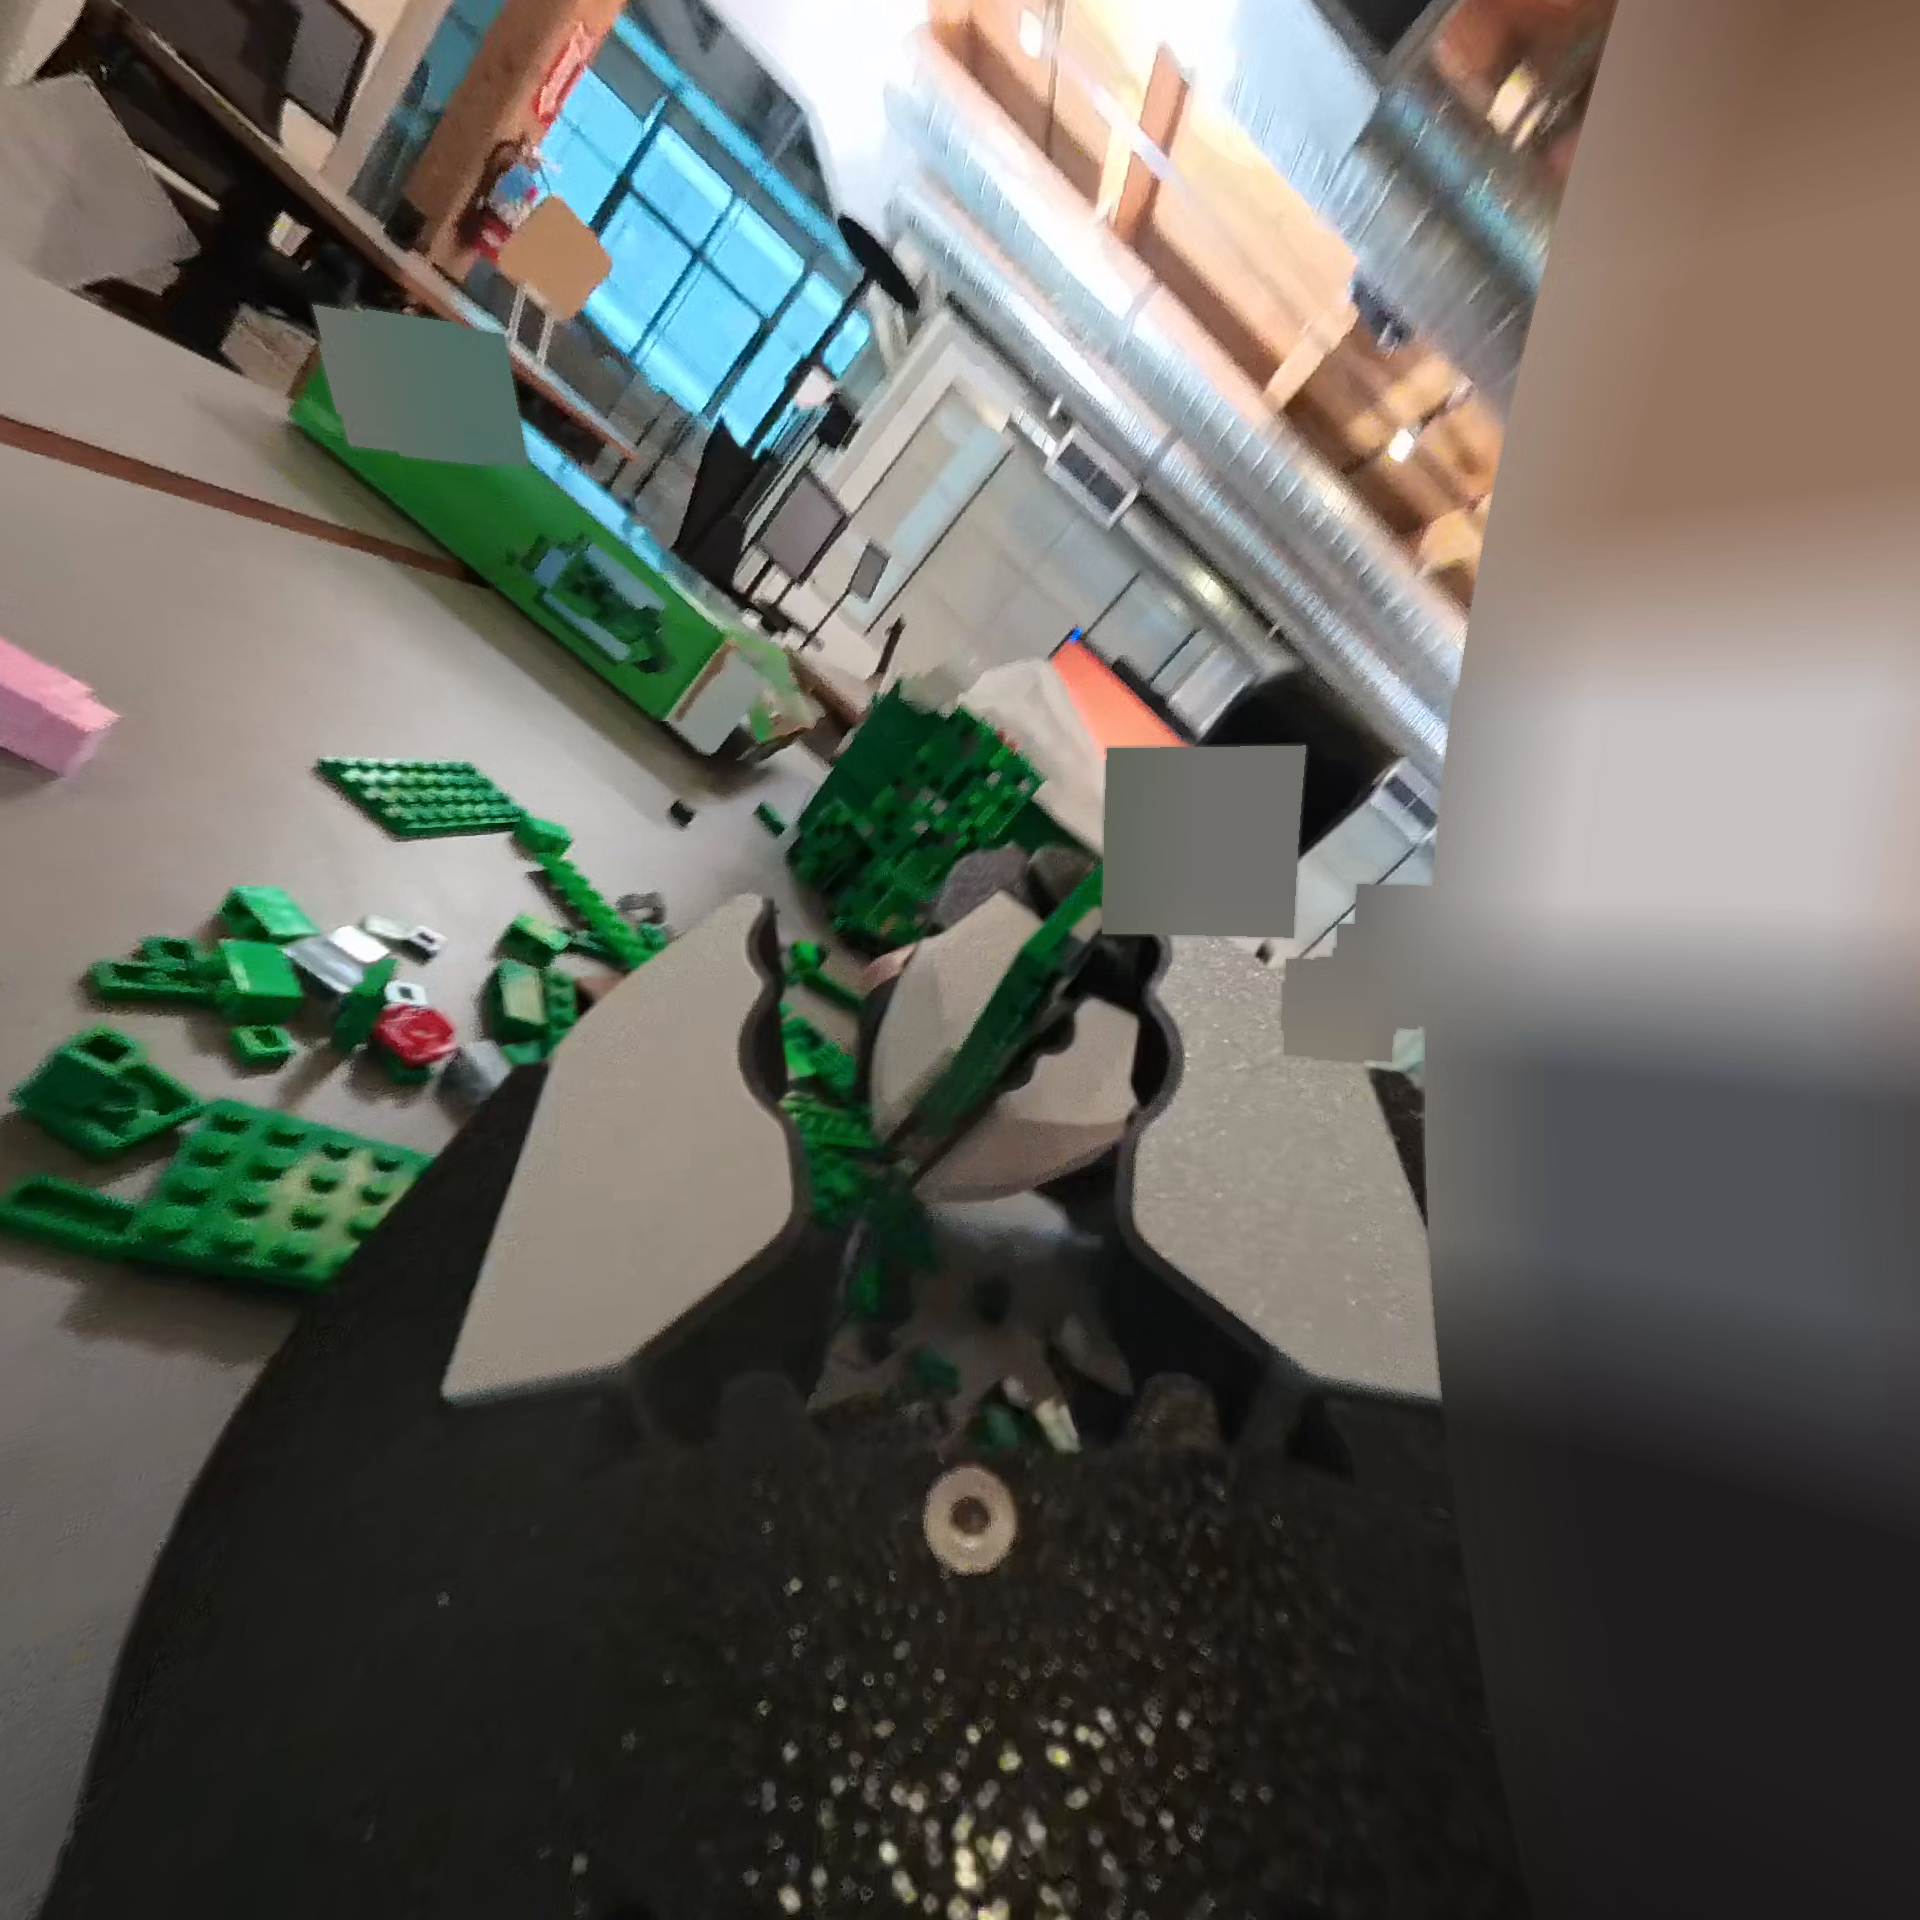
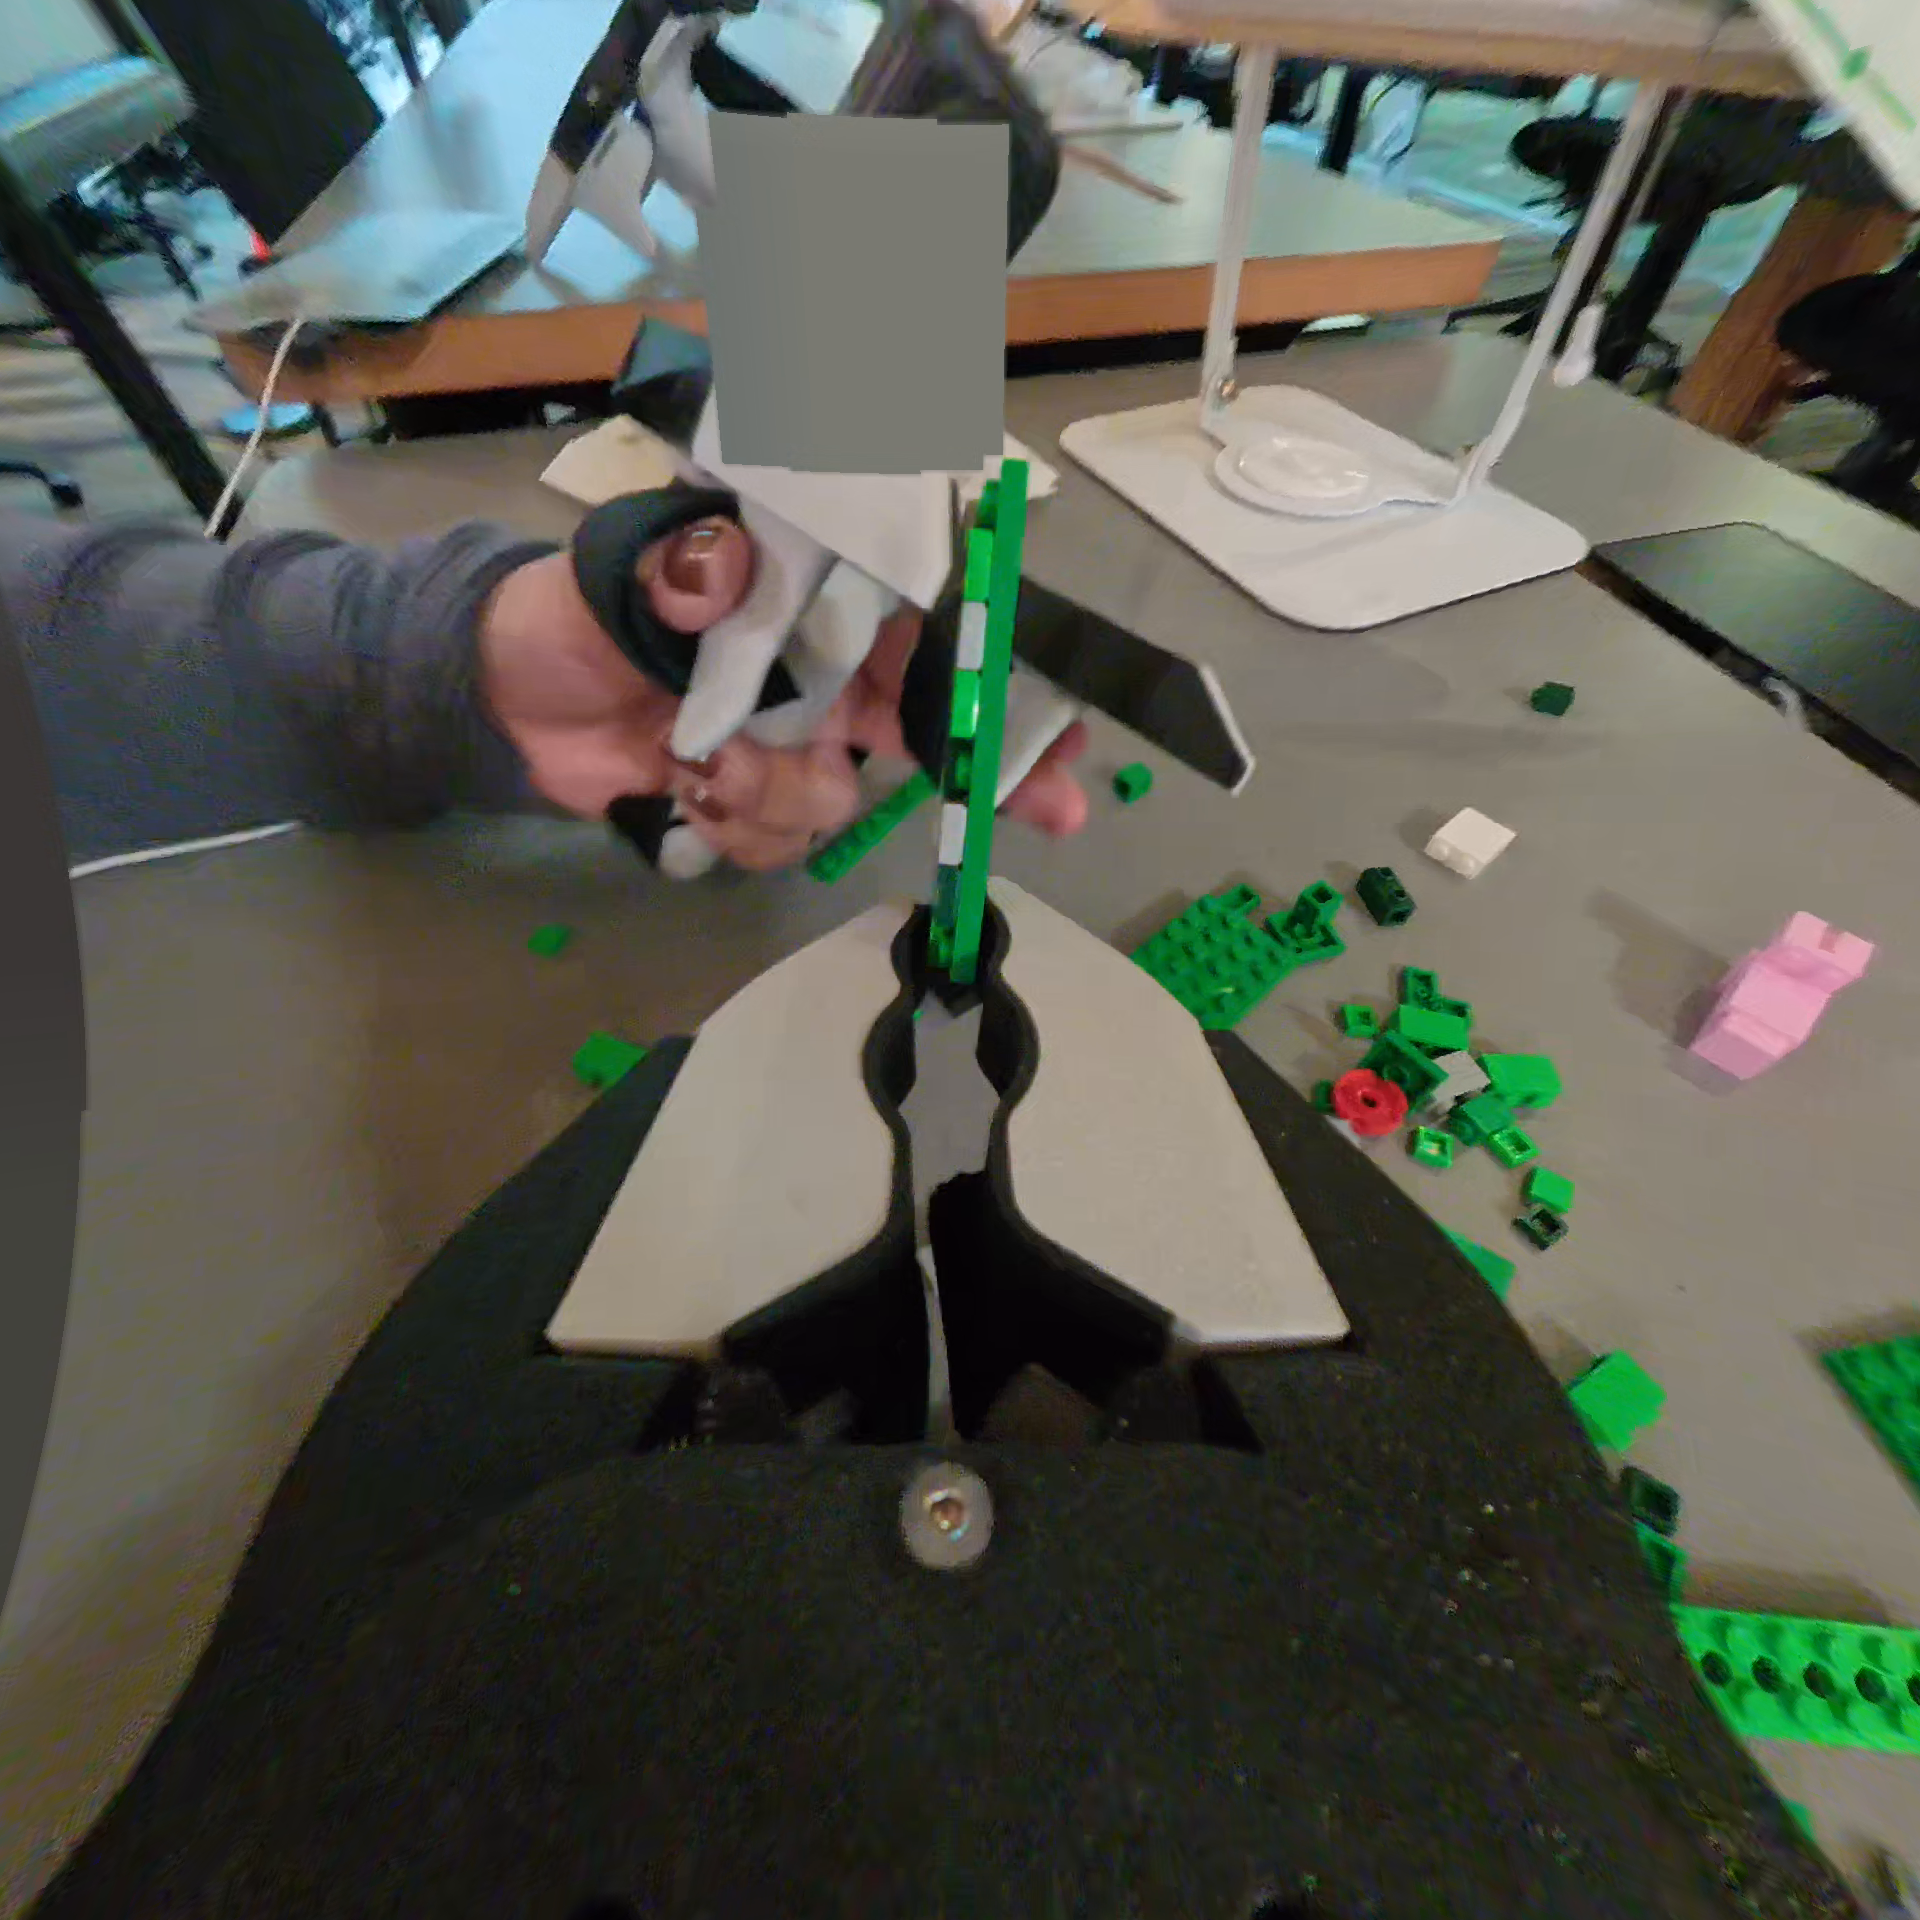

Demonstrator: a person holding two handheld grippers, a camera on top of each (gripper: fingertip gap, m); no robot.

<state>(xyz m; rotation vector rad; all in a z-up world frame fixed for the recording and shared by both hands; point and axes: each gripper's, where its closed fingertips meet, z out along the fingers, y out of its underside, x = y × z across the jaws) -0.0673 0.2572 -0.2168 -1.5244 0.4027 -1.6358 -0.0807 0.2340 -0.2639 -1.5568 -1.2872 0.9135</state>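
1. Our right gripper (image 2: 951, 940) is closed down on the bottom edge of a green brick plate (image 2: 987, 707), which stands nearly upright out of its tips, edge-on to the right wrist camera. A row of small green and white bricks runs along the plate's left face.

2. Our left gripper (image 1: 956, 997) has its jaws spread wide and grips nothing. In the left wrist view the same plate (image 1: 997, 1039) and the right gripper's grey fingers sit in the gap between them; we cannot tell whether either finger touches the plate.

3. From the right wrist view, the hand (image 2: 665, 707) carrying the left gripper sits just behind and to the left of the plate, above the grey table (image 2: 312, 1039).

4. We judge the plate light, stiff and thin. The pinch at one edge leaves most of it unsupported, so it could pivot or slip on smooth plastic. A hold across the flat faces, clear of the studded bricks, looks surest, and a hard squeeze on those bricks may pop them off.

5. Loose pieces lie on the table nearby: a heap of small green bricks (image 2: 1455, 1060) with a red round piece (image 2: 1369, 1099), a flat green plate (image 2: 1216, 951), a white brick (image 2: 1468, 840), a pink block figure (image 2: 1777, 992) and a white lamp base (image 2: 1330, 509).

6. In the left wrist view, a studded green baseplate (image 1: 260, 1195) lies near left, and a green box (image 1: 582, 582) stands farther off.
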